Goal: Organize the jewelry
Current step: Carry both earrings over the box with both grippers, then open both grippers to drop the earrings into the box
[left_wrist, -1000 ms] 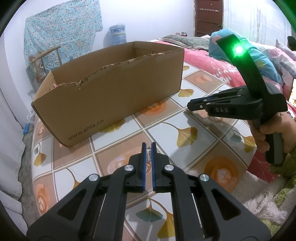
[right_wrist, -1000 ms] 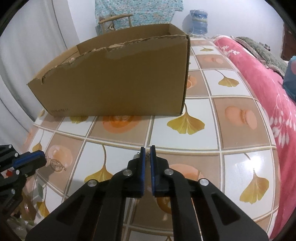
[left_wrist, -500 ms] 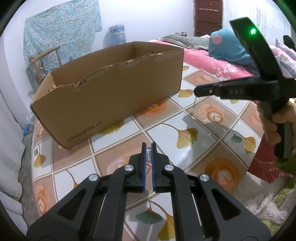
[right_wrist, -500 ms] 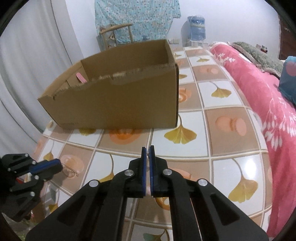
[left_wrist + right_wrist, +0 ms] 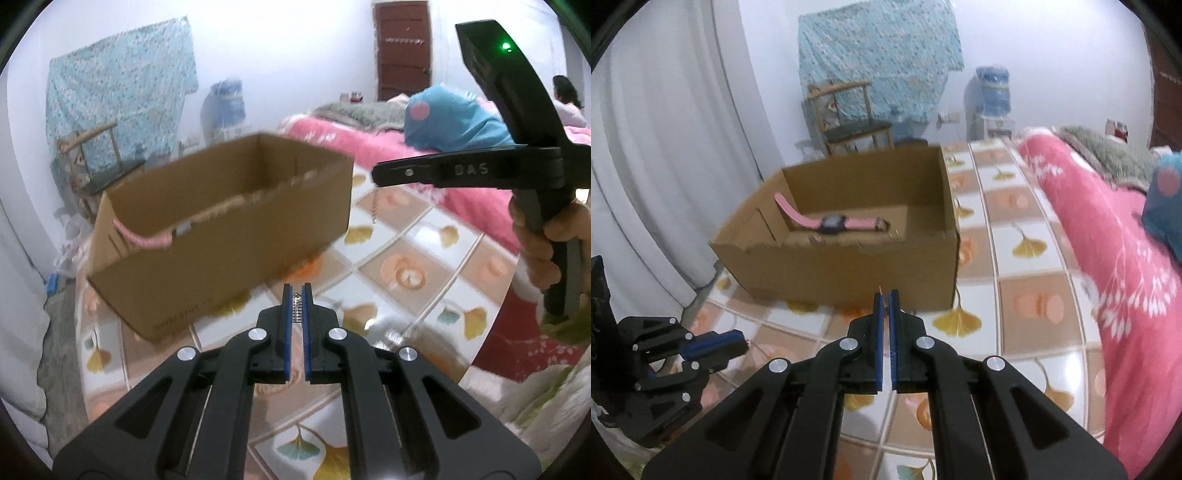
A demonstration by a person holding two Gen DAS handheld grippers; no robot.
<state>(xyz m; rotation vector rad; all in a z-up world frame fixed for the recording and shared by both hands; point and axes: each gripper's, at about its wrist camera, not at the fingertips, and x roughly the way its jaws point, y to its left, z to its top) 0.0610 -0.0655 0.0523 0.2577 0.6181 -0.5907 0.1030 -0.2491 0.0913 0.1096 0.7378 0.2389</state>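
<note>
An open cardboard box (image 5: 849,269) stands on the tiled table (image 5: 1027,295); a pink watch (image 5: 831,223) lies inside it, and its strap (image 5: 144,240) shows over the torn rim in the left wrist view. My left gripper (image 5: 296,290) is shut on a short piece of silver chain (image 5: 296,308), in front of the box (image 5: 221,236). My right gripper (image 5: 885,295) is shut on a thin gold-coloured chain (image 5: 881,288), raised before the box's near wall. In the left wrist view the right gripper (image 5: 375,173) hangs at the upper right with a fine chain (image 5: 376,208) dangling under it. The left gripper (image 5: 744,341) sits low at left.
A bed with a pink blanket (image 5: 1108,240) runs along the table's right side, a blue cushion (image 5: 454,118) on it. Behind the box stand a wooden chair (image 5: 849,122) and a water dispenser (image 5: 991,92). White curtains (image 5: 665,166) hang at left.
Both grippers have risen, the right one more, so the inside of the box and the pink watch now show. Both stayed shut on their chains.
</note>
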